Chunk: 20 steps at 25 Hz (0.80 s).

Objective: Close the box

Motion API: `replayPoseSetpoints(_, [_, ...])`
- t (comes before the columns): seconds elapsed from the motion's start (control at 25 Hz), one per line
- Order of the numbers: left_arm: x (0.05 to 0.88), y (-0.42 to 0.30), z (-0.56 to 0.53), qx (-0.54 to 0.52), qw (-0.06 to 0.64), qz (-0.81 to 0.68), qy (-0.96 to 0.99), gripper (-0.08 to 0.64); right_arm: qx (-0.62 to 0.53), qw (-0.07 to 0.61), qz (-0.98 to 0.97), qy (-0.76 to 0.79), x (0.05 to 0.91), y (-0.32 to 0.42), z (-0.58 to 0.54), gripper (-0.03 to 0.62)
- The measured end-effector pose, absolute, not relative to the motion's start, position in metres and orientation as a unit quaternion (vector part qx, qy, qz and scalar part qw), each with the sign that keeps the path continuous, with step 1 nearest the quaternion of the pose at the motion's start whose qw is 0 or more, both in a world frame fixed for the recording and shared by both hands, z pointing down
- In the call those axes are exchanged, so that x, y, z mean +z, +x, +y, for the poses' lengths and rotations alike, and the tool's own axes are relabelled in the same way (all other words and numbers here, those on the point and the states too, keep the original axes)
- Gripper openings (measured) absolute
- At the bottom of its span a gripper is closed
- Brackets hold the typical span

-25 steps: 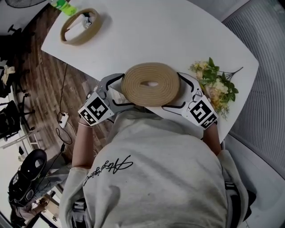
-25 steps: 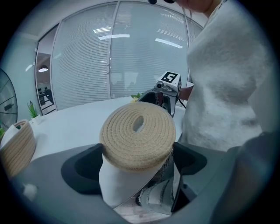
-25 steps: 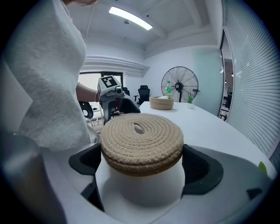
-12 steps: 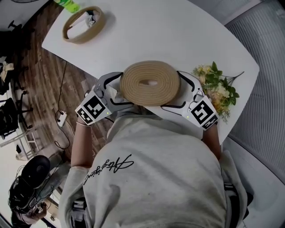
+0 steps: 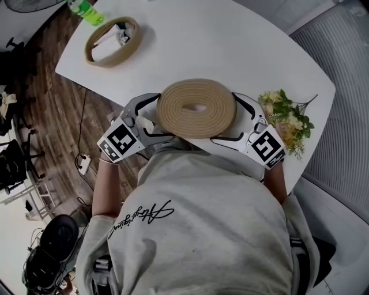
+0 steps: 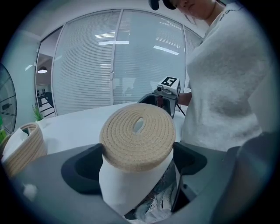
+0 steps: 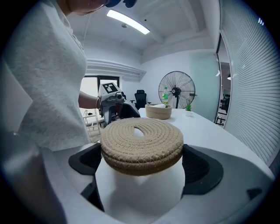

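Both clamped on lid [image 5: 196,108] | left tool [image 6: 137,162] | right tool [image 7: 141,166] | lid unmoved since earlier

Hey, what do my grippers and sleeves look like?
The left gripper and right gripper both have pale grey bodies and curved jaws with black lining. Each carries a cube with black-and-white square markers. You wear a light grey sweatshirt with dark script lettering; its sleeves leave the forearms bare.

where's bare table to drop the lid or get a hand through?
Widest bare table: between the basket and the flowers, beyond the held lid. Far right corner is bare too. Crowded: far left corner, basket plus green bottle; right edge, flowers.
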<state>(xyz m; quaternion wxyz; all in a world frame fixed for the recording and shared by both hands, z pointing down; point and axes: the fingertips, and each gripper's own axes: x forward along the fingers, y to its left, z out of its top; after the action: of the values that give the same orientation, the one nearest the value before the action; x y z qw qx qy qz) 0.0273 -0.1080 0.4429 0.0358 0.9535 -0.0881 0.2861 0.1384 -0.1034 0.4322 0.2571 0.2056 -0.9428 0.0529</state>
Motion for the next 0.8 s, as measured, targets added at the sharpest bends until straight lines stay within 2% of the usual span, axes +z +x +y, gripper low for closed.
replayPoseSetpoints(0.52, [0.426,-0.028,-0.149,0.256,0.05,-0.087,0.961,0.499,0.057,0.219,-0.951,0.21,0.412,0.083,-0.144,0.584])
replayPoseSetpoints(0.8, [0.417,-0.052,-0.169,0.245,0.035,-0.1,0.964,0.5,0.053,0.217,-0.953,0.203,0.409,0.06,-0.165,0.583])
